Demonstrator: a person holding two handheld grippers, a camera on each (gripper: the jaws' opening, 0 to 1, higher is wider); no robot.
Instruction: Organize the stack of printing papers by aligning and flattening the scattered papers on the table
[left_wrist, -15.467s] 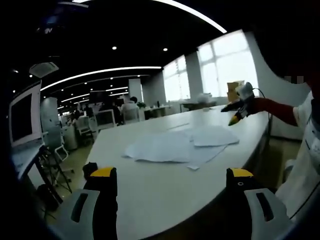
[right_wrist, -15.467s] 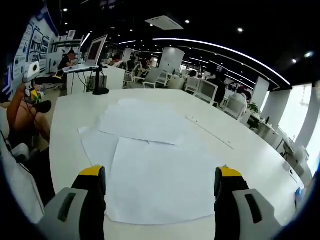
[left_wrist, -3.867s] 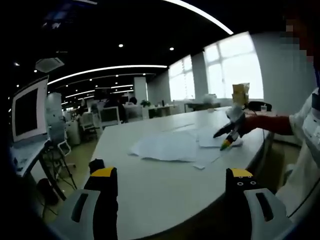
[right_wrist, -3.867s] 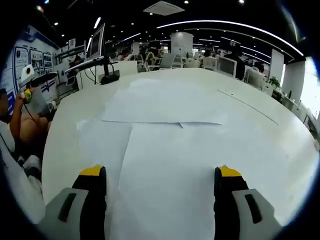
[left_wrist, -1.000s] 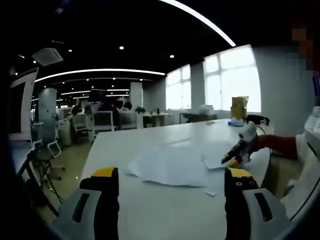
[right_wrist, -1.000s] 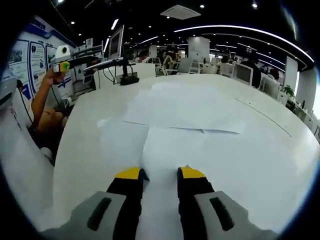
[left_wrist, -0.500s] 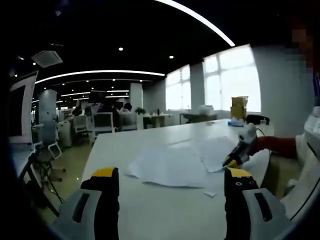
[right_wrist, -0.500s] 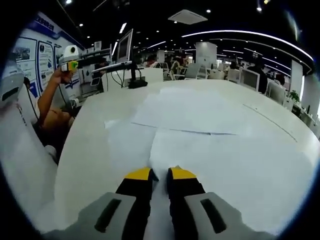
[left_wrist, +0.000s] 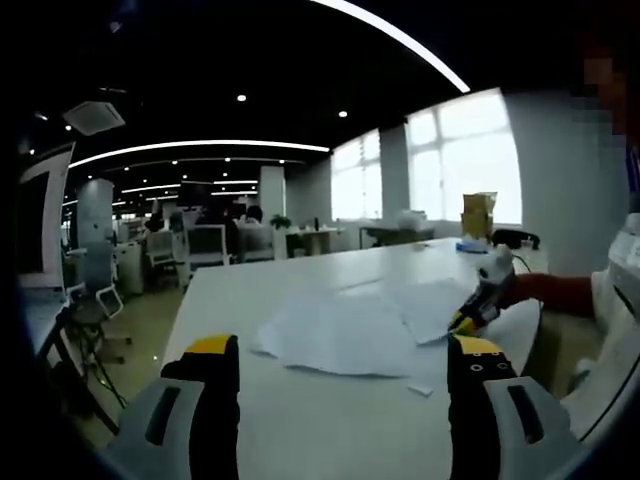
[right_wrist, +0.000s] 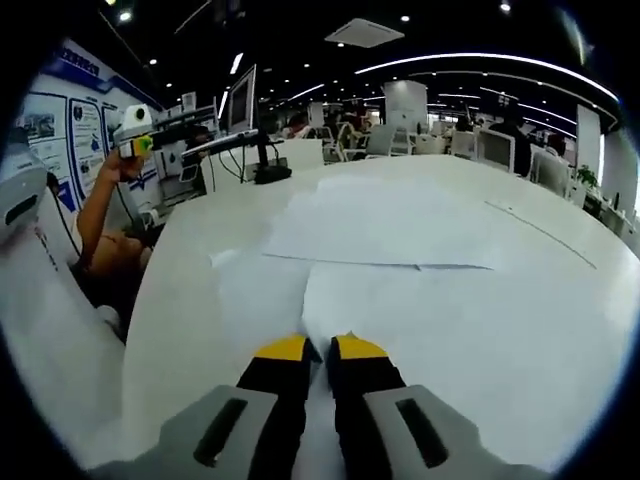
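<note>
Several white printing papers (left_wrist: 340, 330) lie fanned out on the long white table (left_wrist: 260, 290). In the right gripper view, one sheet (right_wrist: 450, 320) lies closest, another sheet (right_wrist: 390, 225) lies beyond it, and a third (right_wrist: 245, 285) pokes out at the left. My right gripper (right_wrist: 320, 348) is shut on the near edge of the closest sheet. It also appears in the left gripper view as the right gripper (left_wrist: 472, 312), at the pile's right side. My left gripper (left_wrist: 340, 348) stands open, back from the pile, with nothing between its fingers.
A small paper scrap (left_wrist: 420, 388) lies near the table's front edge. A monitor (right_wrist: 243, 105) on a stand is at the far left corner. A person's arm (right_wrist: 100, 225) holds the left gripper (right_wrist: 135, 135) beside the table. Office desks and chairs stand behind.
My right gripper's jaws have come together from a narrow gap onto the near sheet's edge. The left gripper has stayed open and almost still.
</note>
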